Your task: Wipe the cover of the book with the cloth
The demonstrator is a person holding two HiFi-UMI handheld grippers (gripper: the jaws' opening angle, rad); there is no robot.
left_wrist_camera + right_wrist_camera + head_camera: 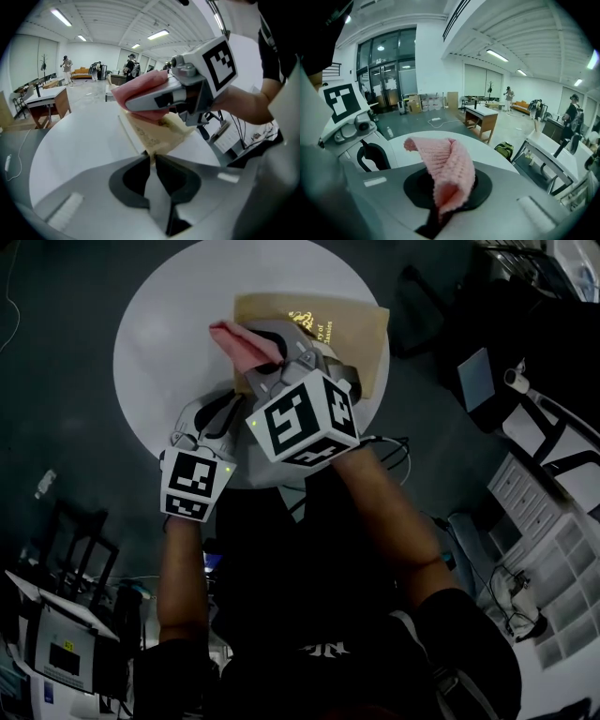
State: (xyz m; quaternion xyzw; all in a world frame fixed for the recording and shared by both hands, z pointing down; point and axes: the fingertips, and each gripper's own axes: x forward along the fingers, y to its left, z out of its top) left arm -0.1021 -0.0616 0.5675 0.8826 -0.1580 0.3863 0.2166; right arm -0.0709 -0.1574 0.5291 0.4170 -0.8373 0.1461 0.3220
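A tan book with gold print lies at the far side of the round white table. My left gripper is at its near left corner; in the left gripper view its jaws are pinched on the corner of the book. My right gripper hangs over the book's left part, shut on a pink knitted cloth. The cloth sticks up folded between the right gripper's jaws. From the left gripper view the cloth sits just above the cover.
The table stands on a dark floor with cables. White shelving is at the right and a monitor stand at the lower left. Wooden desks and people stand far off in the hall.
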